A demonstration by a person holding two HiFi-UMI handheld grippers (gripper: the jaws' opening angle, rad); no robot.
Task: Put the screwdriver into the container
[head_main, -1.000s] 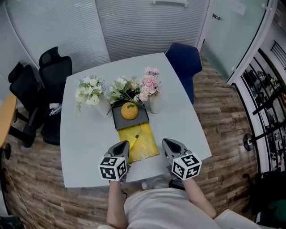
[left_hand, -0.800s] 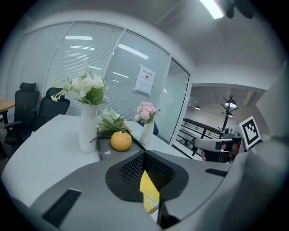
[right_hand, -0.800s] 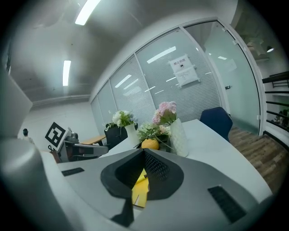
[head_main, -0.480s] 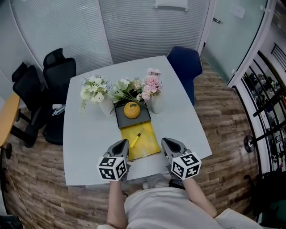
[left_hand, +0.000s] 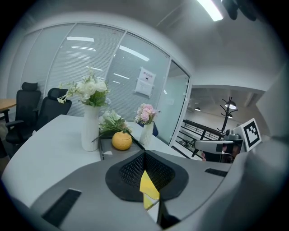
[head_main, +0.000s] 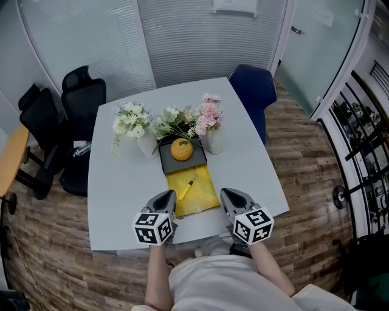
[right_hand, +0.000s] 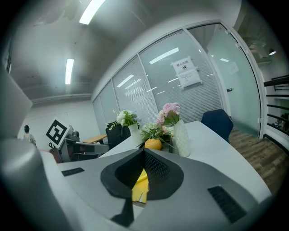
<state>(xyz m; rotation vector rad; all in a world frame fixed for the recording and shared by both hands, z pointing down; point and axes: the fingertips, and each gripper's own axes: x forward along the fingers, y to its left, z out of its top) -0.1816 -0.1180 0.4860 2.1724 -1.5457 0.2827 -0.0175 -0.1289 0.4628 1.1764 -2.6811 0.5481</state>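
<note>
Ceiling light strips (right_hand: pixel 90 11) are lighting the room brightly and evenly, so the white table (head_main: pixel 121 194) is showing only faint, soft shadows. Both gripper views are bowing hard at the edges and darkening into a round vignette, with the near foreground going soft. Reflected strips are glaring on the glass partition (left_hand: pixel 131 67).

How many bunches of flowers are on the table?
3: a white bunch at far left, a white-and-green bunch in the middle behind the round orange object, a pink bunch on the right. None appears hidden.
</note>
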